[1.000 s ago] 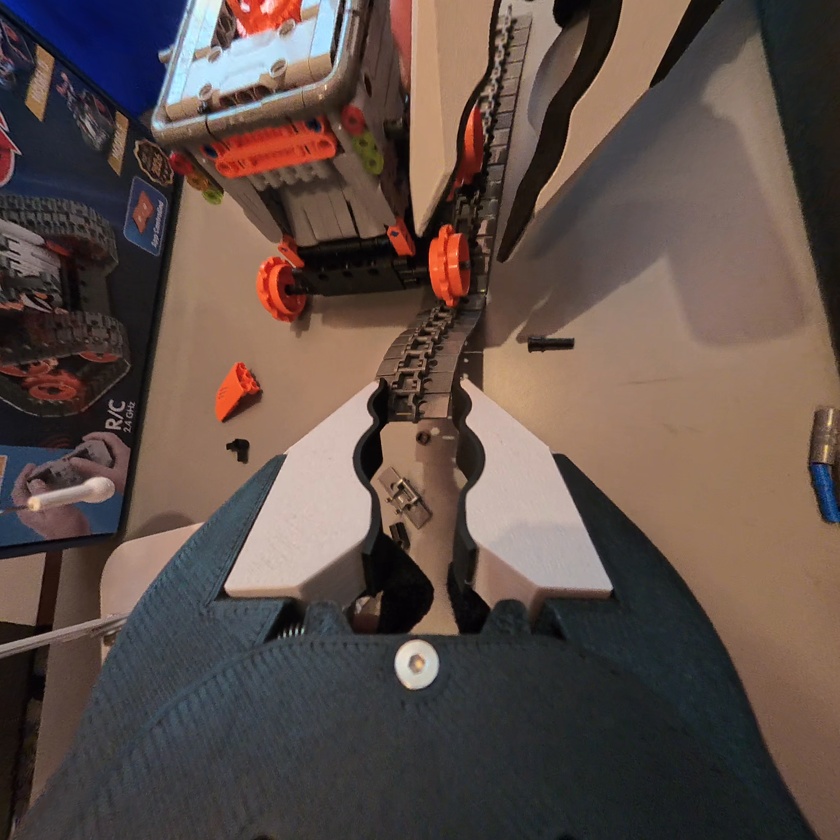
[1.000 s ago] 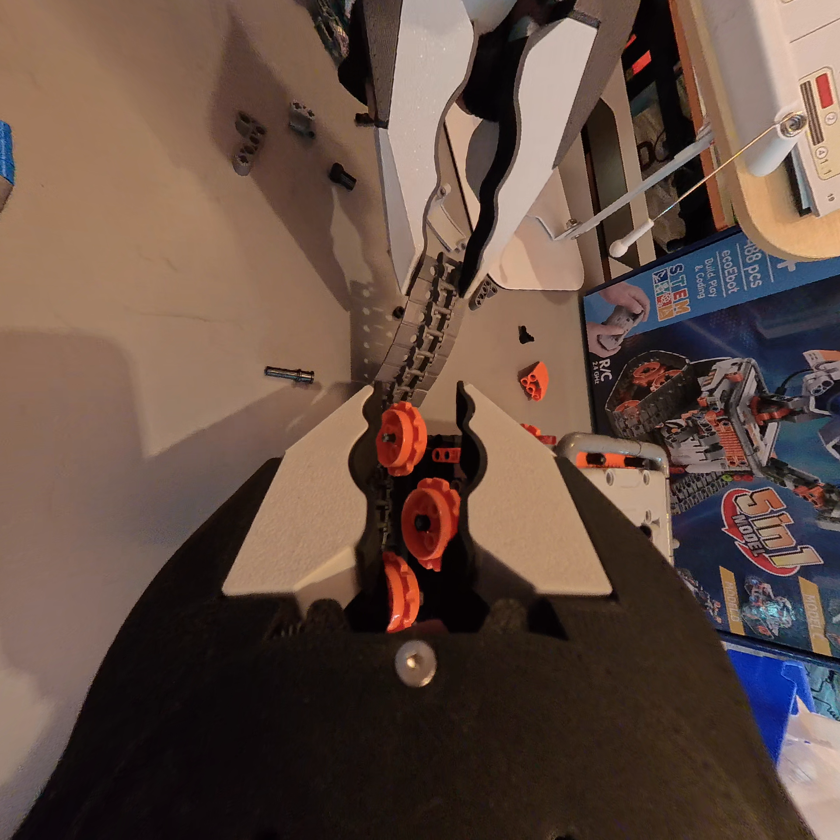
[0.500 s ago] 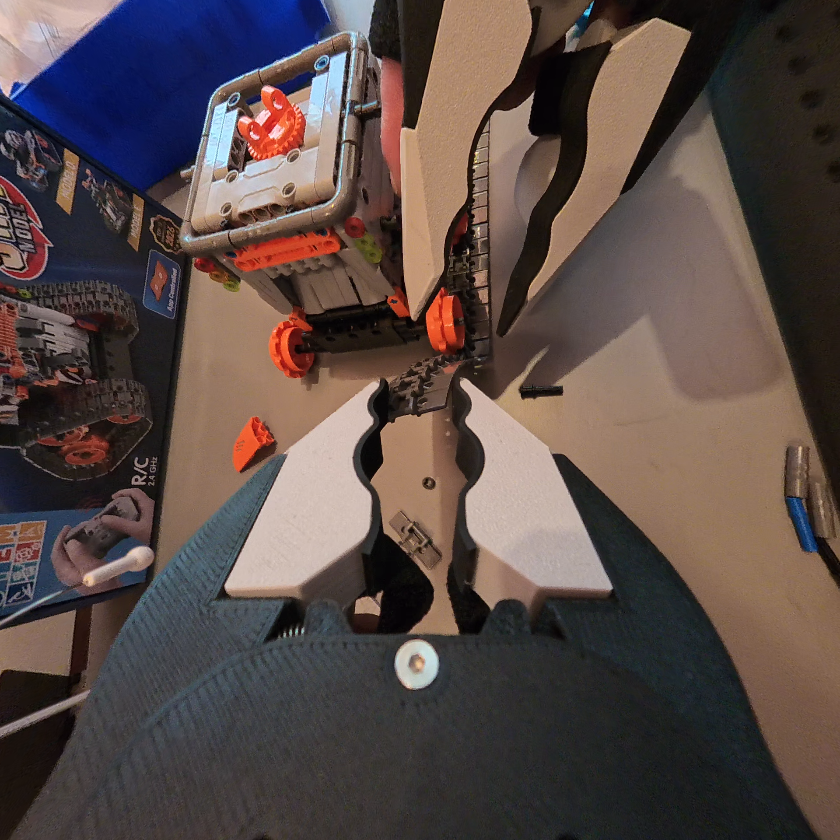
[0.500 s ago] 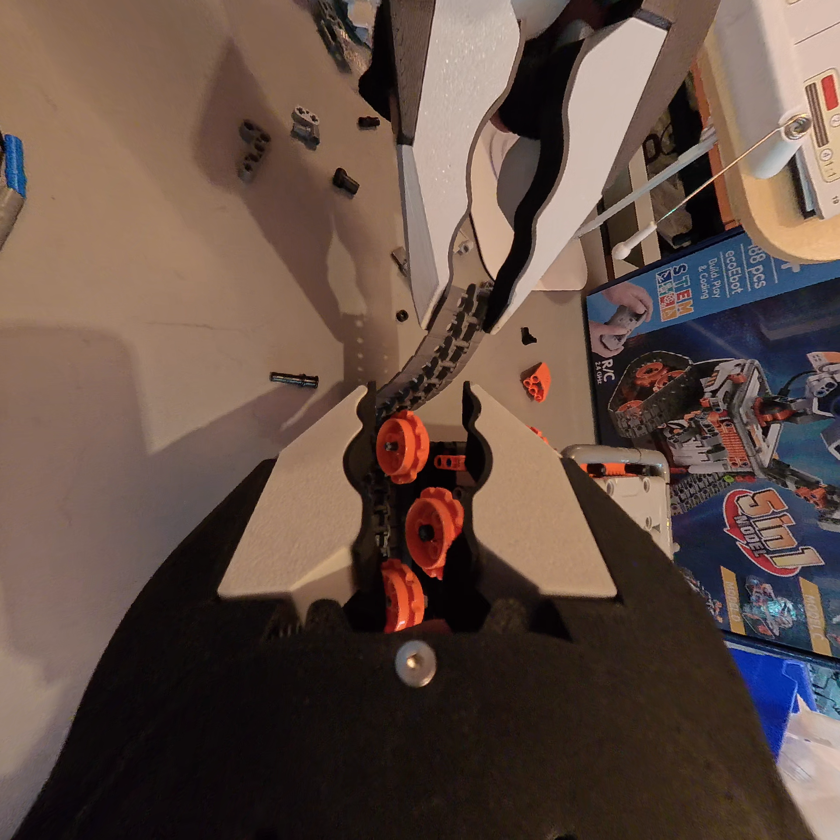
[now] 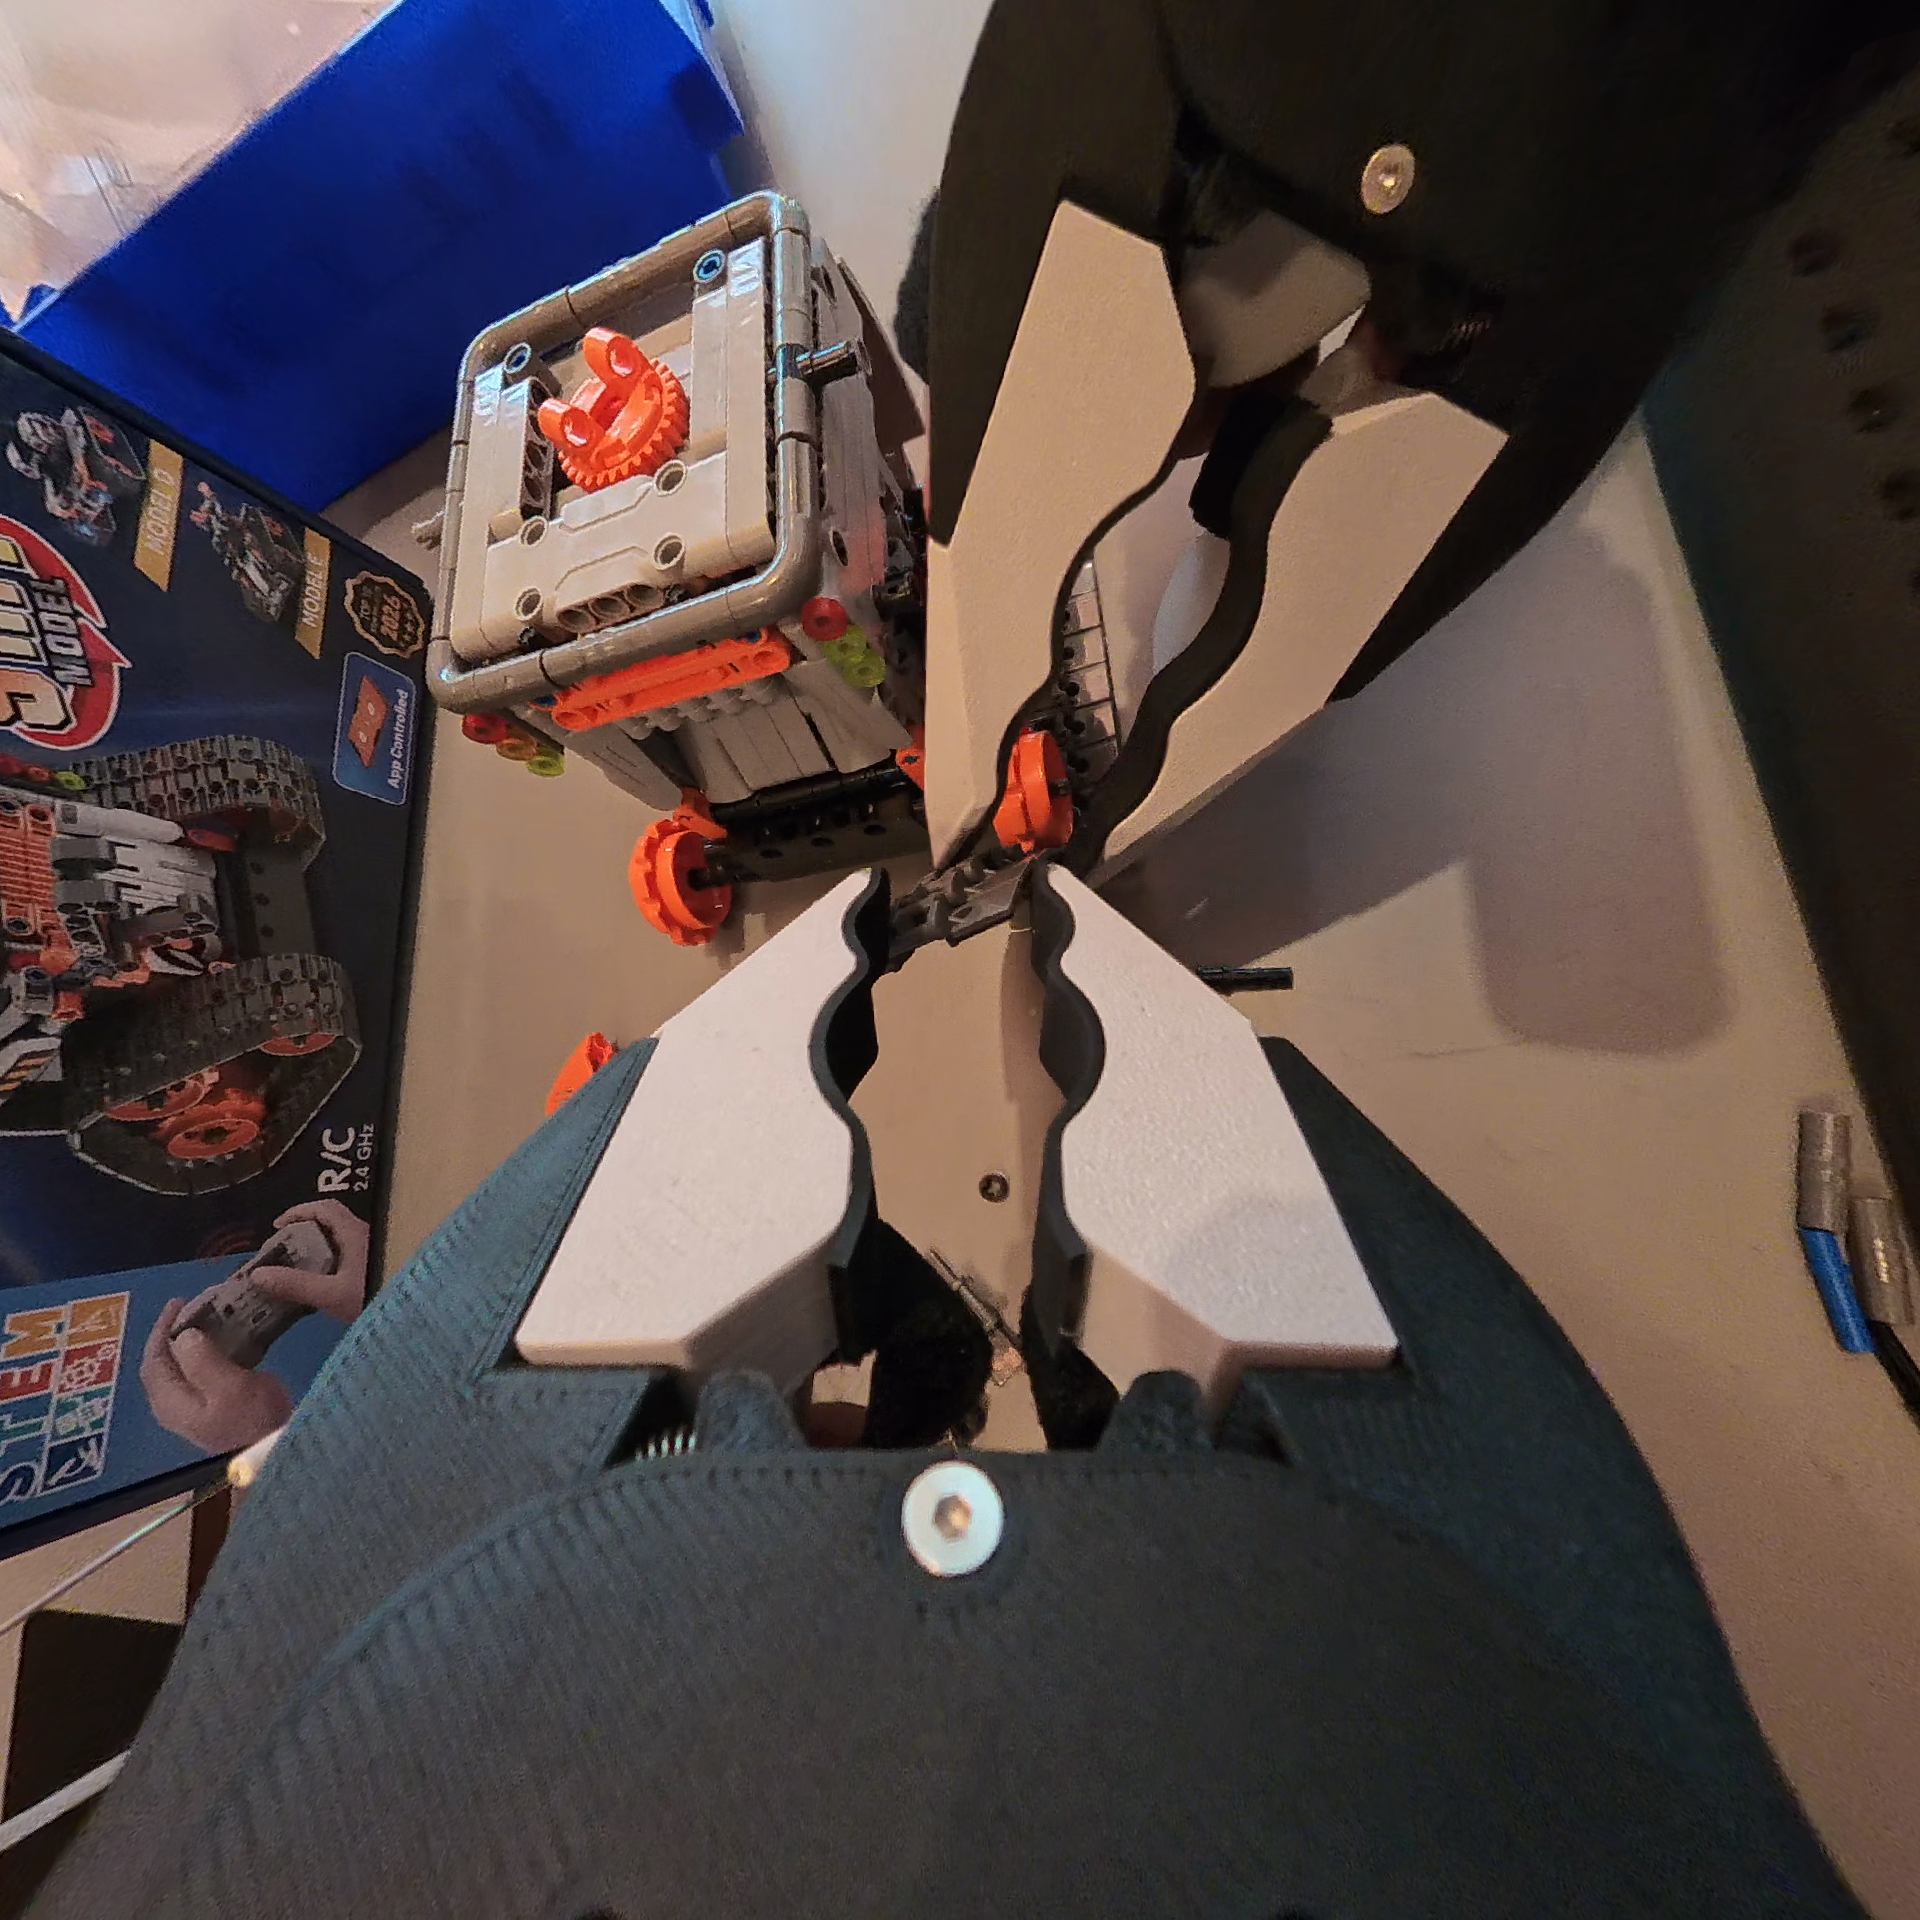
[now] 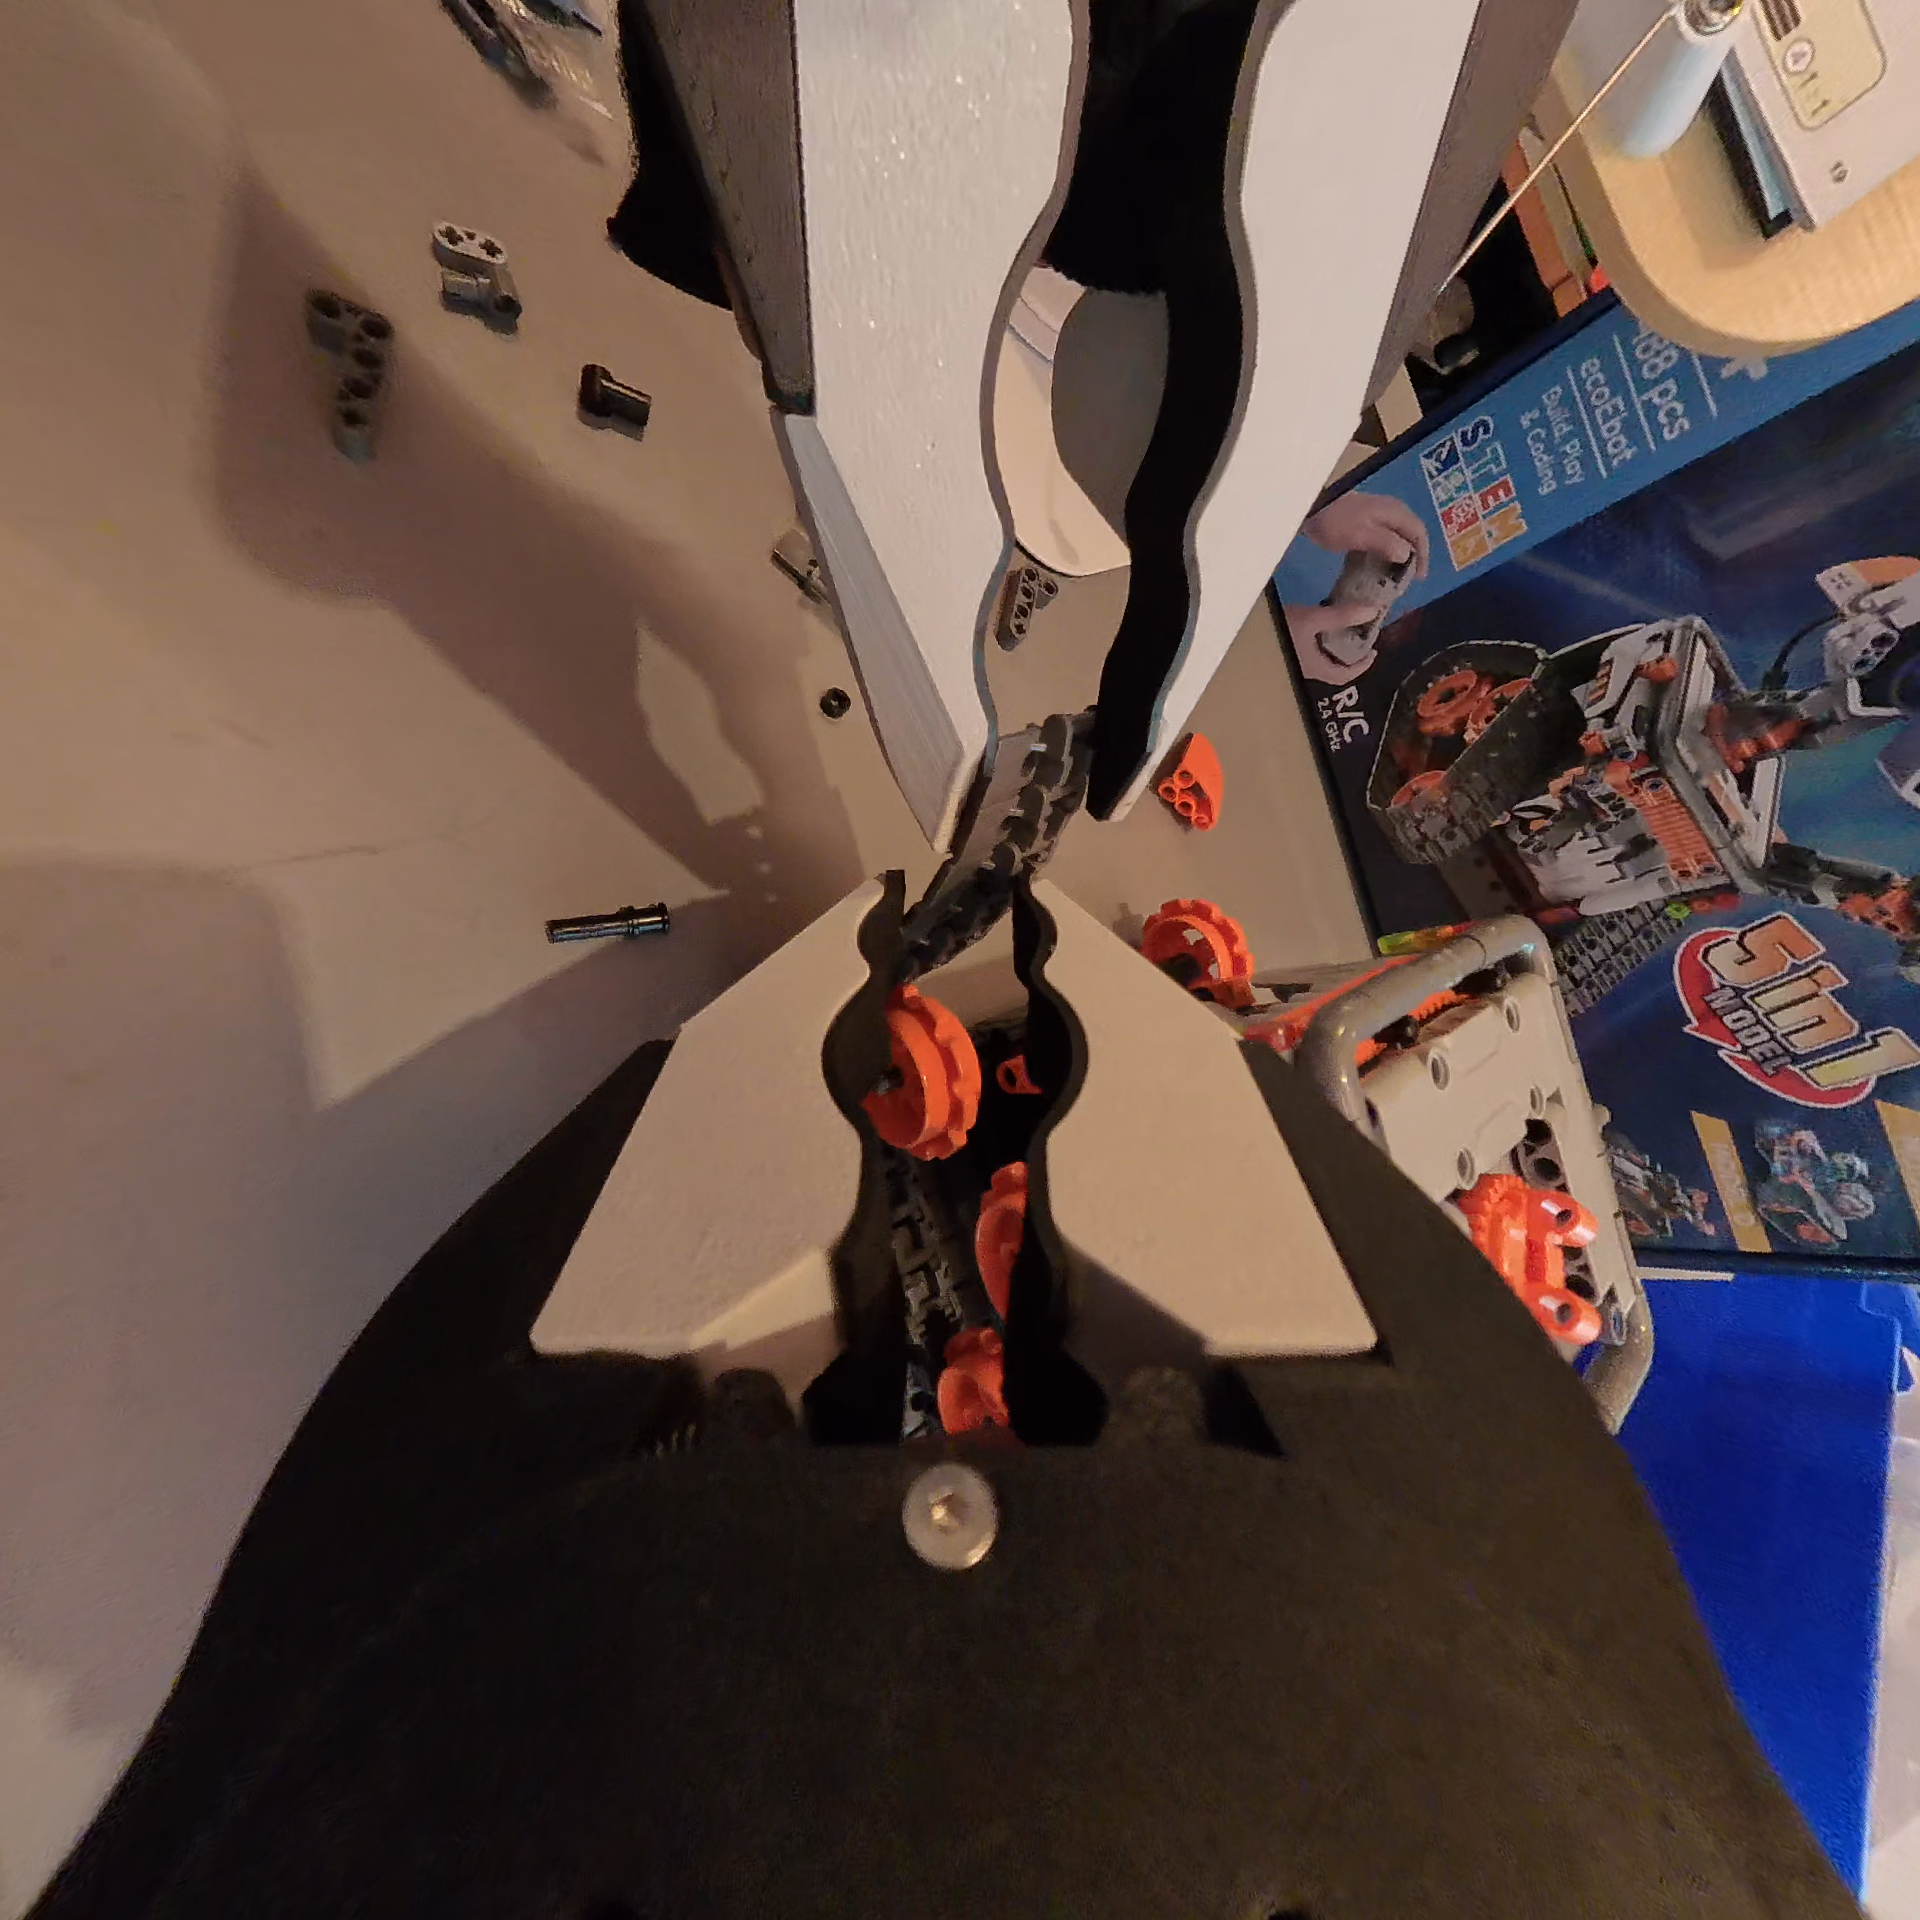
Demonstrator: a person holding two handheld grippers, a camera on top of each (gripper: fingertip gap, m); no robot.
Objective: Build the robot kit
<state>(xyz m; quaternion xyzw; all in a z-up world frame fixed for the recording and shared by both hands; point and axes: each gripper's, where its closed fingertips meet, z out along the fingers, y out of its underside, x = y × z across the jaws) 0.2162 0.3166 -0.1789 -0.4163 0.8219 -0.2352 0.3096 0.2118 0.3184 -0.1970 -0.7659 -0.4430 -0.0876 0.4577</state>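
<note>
Left tool (image 5: 956,909): fingers closed on the free end of a dark grey track chain (image 5: 951,902), at frame centre in the left wrist view. Right tool (image 6: 961,914): fingers closed on the same chain (image 6: 1023,805) a little further along, its tips nearly meeting the left tool's. The chain runs back over orange wheels (image 6: 920,1075) of a grey brick vehicle (image 5: 644,551) standing on the beige counter (image 5: 1455,1091), upper centre. A printed toy box (image 5: 177,883) lies at left. A loose black pin (image 6: 608,923) and a small orange piece (image 6: 1188,781) lie near the tool tips.
</note>
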